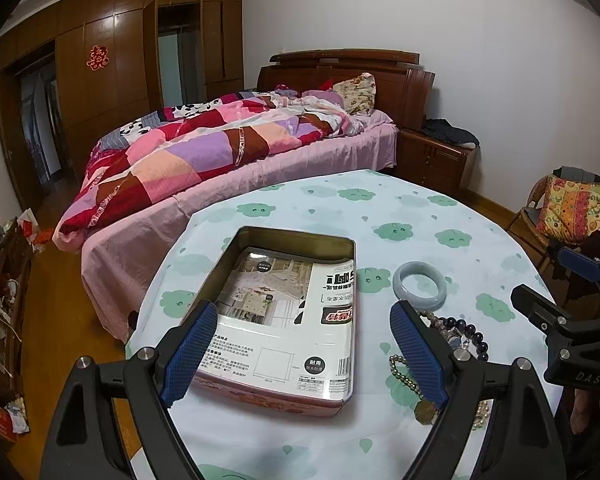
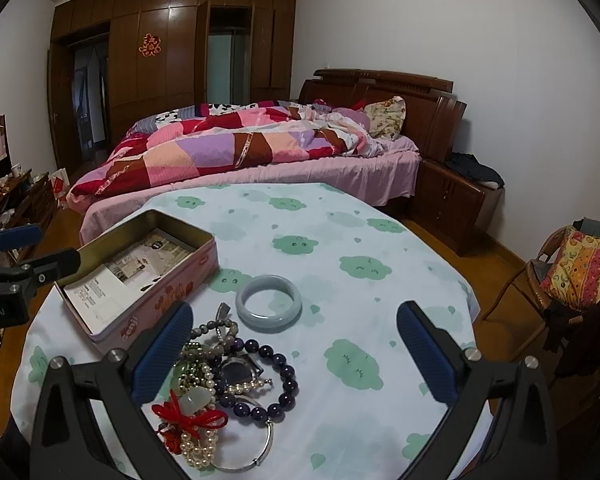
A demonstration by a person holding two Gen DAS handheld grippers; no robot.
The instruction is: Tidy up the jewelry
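An open pink tin [image 1: 296,234] lined with a printed sheet sits on the round table [image 1: 340,208]. My left gripper [image 1: 304,354] hovers open above the tin's near end with nothing between its blue pads [image 1: 192,352]. To the tin's right lie a pale jade bangle [image 1: 420,284] and a jewelry pile [image 1: 460,336]. In the right wrist view the tin [image 2: 188,227] is at the left, and the bangle [image 2: 269,303] lies beyond the pile [image 2: 220,380] of purple beads [image 2: 276,376], pearls [image 2: 198,448] and a red-cord pendant [image 2: 192,408]. My right gripper [image 2: 296,354] is open, its left pad over the pile.
A cloud-print cloth covers the table [image 2: 340,240]. Behind it stand a bed with a patchwork quilt [image 1: 220,152] and a wooden nightstand [image 1: 432,156]. A chair with a bright cushion [image 2: 580,268] is at the right. Low cluttered furniture [image 1: 4,280] lines the left wall.
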